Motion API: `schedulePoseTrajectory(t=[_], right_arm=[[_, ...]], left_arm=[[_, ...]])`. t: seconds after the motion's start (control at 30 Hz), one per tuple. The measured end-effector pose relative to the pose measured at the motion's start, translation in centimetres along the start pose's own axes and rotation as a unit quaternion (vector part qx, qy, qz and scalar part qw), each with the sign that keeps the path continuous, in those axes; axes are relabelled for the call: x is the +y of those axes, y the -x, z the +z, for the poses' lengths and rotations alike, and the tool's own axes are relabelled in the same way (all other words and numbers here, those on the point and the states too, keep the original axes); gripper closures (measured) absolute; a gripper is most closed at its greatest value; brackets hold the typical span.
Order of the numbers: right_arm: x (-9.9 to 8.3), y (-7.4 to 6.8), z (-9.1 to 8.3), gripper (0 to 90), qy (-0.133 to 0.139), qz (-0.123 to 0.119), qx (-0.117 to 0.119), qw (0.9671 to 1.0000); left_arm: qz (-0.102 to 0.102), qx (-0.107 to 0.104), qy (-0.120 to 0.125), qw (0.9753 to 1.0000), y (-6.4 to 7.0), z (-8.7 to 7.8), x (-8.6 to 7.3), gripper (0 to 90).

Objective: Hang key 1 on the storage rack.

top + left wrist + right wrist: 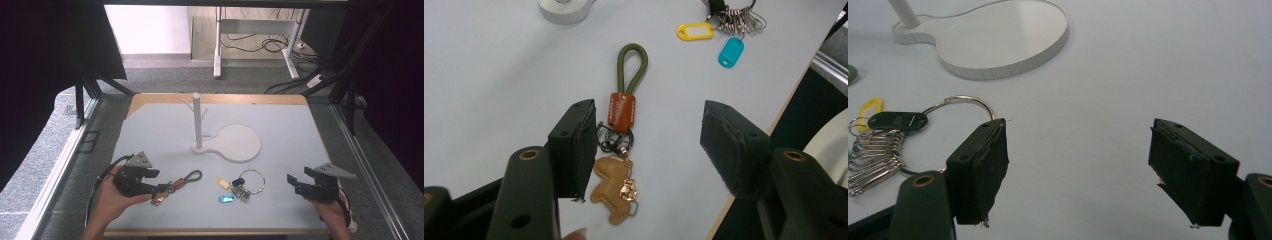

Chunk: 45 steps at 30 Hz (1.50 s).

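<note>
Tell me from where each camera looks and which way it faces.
High view: above the person's side, facing forward and down on the table; both hands and tools, left tool, right tool.
Left gripper view: on the left tool, looking at the leather keychain; open jaws, a fingertip.
Right gripper view: on the right tool, facing the white stand; open jaws.
Shared: key bunch.

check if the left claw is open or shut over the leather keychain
Open. The left claw has its jaws wide apart, the leather keychain lying flat between them, ungripped.
</note>
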State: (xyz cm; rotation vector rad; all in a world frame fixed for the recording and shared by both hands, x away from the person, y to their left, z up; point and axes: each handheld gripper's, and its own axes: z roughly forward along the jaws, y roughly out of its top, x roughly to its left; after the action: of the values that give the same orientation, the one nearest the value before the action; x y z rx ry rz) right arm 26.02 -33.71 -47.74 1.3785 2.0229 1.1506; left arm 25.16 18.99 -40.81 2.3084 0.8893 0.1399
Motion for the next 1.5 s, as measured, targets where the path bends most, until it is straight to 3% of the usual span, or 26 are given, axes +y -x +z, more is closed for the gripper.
schedulePoseTrajectory(t=[0.27, 0.63, 0.8, 1.3, 1.5], right_arm=[[-0.4, 0.7, -0.3, 24.4, -0.003, 0.009, -0.01, 0.9999], [-0.7, 0.4, 0.2, 24.5, -0.017, 0.002, -0.007, 0.9998], [-0.8, 0.2, 0.4, 24.5, -0.022, -0.002, -0.005, 0.9997], [-0.9, 0.0, 0.7, 24.7, -0.032, -0.009, -0.002, 0.9994], [-0.9, 0.0, 0.8, 24.7, -0.035, -0.011, -0.001, 0.9993]], left_arm=[[0.011, -0.006, -0.028, 0.9995, -0.2, 1.1, 1.3, 41.8], [0.018, -0.024, -0.063, 0.9975, -0.5, 2.8, 2.6, 42.4], [0.014, -0.022, -0.072, 0.9971, -0.7, 3.3, 2.9, 42.5], [0.014, -0.034, -0.114, 0.9928, -0.8, 5.8, 3.5, 42.7], [0.014, -0.044, -0.136, 0.9896, -0.9, 6.8, 3.7, 42.7]])
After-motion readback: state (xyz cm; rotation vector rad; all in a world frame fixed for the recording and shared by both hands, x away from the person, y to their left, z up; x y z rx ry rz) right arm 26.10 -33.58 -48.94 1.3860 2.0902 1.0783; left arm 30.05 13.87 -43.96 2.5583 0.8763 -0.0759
